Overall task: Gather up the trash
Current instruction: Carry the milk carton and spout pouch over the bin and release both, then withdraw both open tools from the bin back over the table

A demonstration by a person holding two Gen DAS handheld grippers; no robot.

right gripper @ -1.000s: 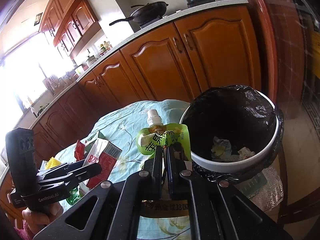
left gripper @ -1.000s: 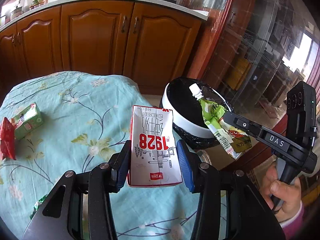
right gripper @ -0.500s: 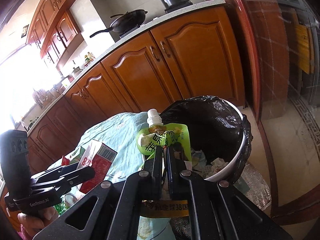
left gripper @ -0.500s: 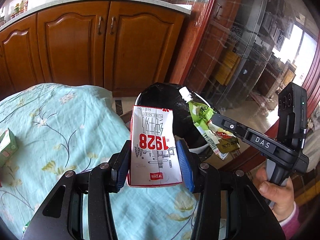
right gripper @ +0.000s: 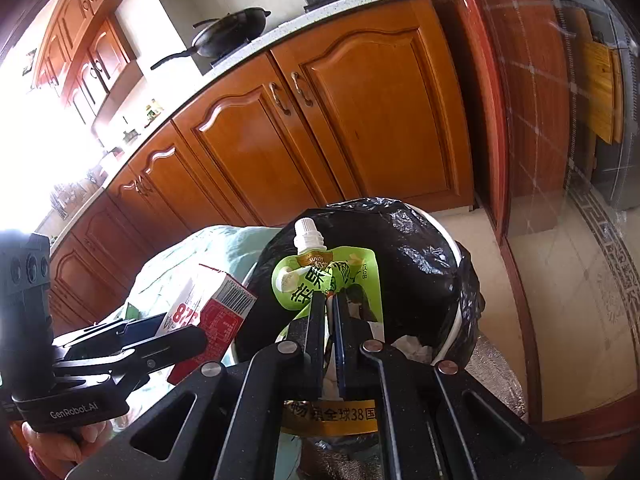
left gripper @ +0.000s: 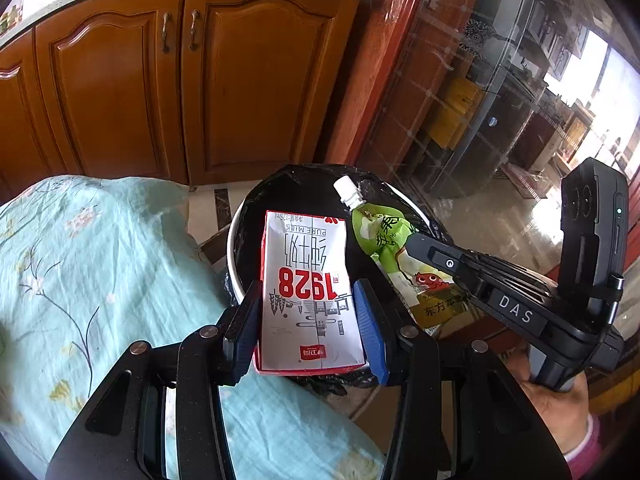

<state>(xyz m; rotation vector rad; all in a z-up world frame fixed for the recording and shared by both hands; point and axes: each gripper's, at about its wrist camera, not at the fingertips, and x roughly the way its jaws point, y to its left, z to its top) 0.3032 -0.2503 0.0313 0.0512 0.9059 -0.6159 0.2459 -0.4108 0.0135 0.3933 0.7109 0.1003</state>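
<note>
**Carton and pouch over the bin**

Left wrist view: the left gripper [left gripper: 307, 316] clamps a milk carton [left gripper: 308, 292] above the bin [left gripper: 236, 240], beside the table [left gripper: 80, 272].

Right wrist view: the right gripper [right gripper: 329, 304] pinches a green pouch [right gripper: 320, 276] over the bin; paper, possibly tissue, lies inside.

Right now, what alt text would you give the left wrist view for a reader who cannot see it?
The left gripper holds a white milk carton over a black-lined trash bin. Beside it, the right gripper holds a green spouted pouch over the same bin, next to a floral-clothed table.
</note>
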